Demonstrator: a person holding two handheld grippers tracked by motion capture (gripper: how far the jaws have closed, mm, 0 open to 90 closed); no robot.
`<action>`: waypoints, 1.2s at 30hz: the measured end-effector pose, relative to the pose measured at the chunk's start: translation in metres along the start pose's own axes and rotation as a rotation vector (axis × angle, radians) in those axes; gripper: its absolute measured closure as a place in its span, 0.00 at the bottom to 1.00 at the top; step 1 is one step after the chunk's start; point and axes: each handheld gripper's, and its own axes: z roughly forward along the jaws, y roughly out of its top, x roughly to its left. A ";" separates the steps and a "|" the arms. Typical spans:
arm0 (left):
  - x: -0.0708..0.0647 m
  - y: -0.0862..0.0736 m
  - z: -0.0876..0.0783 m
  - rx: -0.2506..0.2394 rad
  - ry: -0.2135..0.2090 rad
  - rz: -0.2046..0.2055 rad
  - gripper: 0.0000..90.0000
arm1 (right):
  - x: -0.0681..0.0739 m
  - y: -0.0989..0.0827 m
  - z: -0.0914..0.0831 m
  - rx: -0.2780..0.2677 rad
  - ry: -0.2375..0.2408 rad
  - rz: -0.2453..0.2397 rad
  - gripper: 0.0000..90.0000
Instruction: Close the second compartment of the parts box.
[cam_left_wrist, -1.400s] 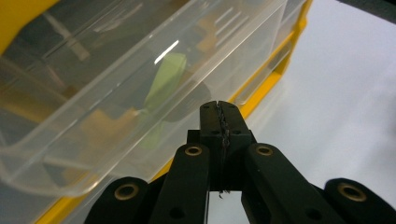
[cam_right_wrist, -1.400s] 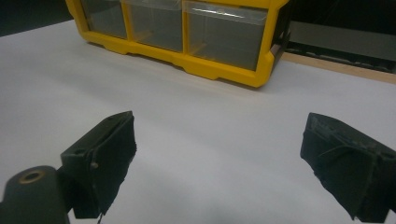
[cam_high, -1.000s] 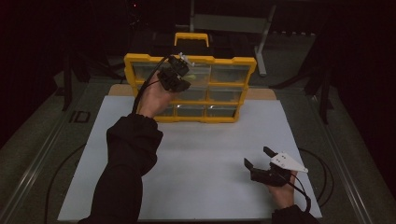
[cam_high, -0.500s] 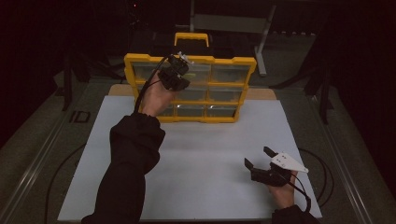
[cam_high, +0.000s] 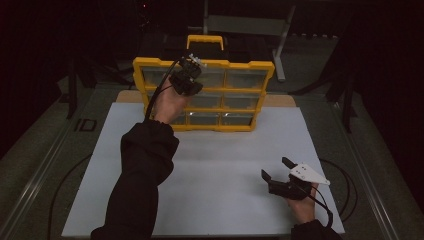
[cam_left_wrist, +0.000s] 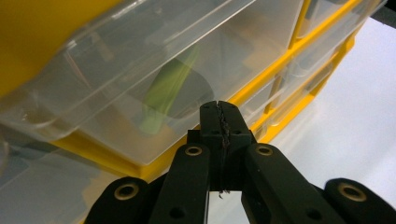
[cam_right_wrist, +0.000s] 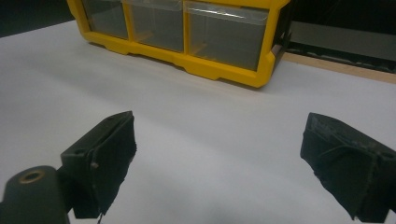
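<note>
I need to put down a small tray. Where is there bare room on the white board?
The bare white board between the yellow drawer cabinet and the right tongs is free, as is its front left corner beside the left sleeve. It is crowded at the cabinet front, where the left tongs work.

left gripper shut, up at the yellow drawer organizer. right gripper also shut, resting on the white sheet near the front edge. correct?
Not quite. The right gripper is open: the right gripper view shows its jaws spread wide apart over the white sheet, holding nothing. The rest stands: the left gripper is shut, up at the yellow drawer organizer, as the left gripper view shows.
</note>
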 end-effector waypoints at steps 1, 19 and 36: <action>0.000 0.000 0.000 -0.003 0.001 -0.002 1.00 | 0.000 0.000 0.000 0.000 0.000 -0.002 0.11; -0.005 -0.003 -0.002 0.001 -0.015 0.028 0.98 | 0.001 0.000 0.000 0.001 0.004 -0.003 0.11; 0.000 -0.032 -0.018 -0.004 -0.105 0.028 0.66 | 0.003 -0.001 0.002 0.006 0.006 -0.008 0.11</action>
